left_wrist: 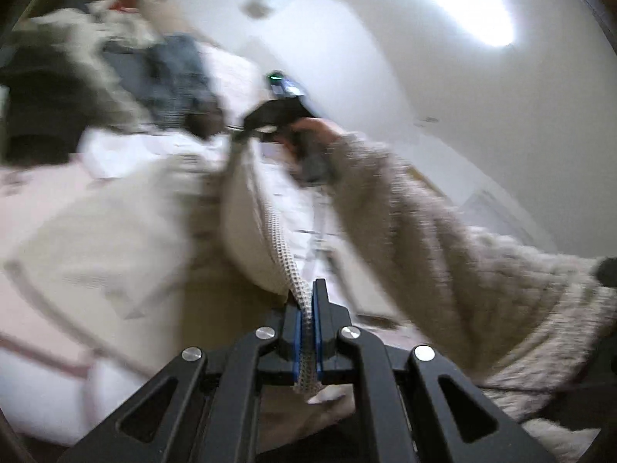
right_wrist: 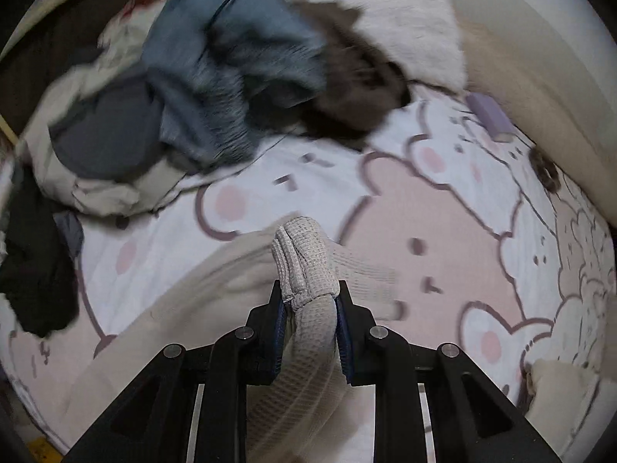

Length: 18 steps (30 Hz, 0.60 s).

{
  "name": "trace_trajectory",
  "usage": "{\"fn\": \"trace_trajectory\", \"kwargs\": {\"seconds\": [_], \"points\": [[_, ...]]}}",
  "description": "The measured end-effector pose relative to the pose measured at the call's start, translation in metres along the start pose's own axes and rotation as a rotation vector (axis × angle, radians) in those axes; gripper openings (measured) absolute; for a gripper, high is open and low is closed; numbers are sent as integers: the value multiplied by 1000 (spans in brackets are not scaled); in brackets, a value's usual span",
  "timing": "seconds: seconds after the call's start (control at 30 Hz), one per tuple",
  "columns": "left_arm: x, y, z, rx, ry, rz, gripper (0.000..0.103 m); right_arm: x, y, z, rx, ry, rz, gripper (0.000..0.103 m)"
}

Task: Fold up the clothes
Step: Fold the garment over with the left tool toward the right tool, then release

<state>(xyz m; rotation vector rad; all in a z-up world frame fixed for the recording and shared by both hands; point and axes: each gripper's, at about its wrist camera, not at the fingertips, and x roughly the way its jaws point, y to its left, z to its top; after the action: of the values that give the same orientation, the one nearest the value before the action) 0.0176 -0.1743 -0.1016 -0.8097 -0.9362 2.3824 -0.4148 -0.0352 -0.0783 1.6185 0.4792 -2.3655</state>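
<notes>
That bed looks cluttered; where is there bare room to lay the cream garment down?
Bare sheet lies ahead of the right gripper, between the clothes pile and the purple block. The far left is crowded with clothes, and a black garment fills the left edge.

Cream garment [right_wrist: 304,270]: waffle-knit cloth, coarse grid texture, matt. Left gripper [left_wrist: 307,301] and right gripper [right_wrist: 310,301]: matt black plastic frames, blue pads looking rubbery, shiny round metal bolt heads. Person's sleeve [left_wrist: 443,239]: fuzzy beige knit, rough nap. Bedsheet [right_wrist: 443,208]: smooth printed cloth, pink-and-white bear pattern, matt. Blue garment [right_wrist: 216,58] in pile: soft cloth, blurred. Pillow [right_wrist: 397,15]: fluffy cream cloth. Wall [left_wrist: 366,38]: smooth, white.
</notes>
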Motion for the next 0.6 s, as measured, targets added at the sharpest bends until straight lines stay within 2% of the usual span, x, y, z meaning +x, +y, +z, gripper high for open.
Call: {"fn": "trace_trajectory", "kwargs": {"seconds": [0.07,0.13,0.23,0.3,0.37,0.5,0.57,0.6], "points": [[4,26,-2,-47,-5,81,5,26,25,7,15,43,-13,24],[9,57,-7,-114,0,128,5,47,38,9,45,72,-23,24],[10,84,-10,-192,-3,141,5,70,45,9,98,101,-28,24],[4,84,-2,-190,-30,110,5,72,43,13,140,107,-17,24],[1,81,12,-163,-50,99,5,65,33,19,210,84,30,24],[16,95,40,-130,-61,138,5,60,18,27,313,14,23,25],[22,116,46,-150,-39,197,5,64,19,23,313,9,34,56],[22,128,46,-170,-18,230,5,63,20,20,303,5,31,85]]}}
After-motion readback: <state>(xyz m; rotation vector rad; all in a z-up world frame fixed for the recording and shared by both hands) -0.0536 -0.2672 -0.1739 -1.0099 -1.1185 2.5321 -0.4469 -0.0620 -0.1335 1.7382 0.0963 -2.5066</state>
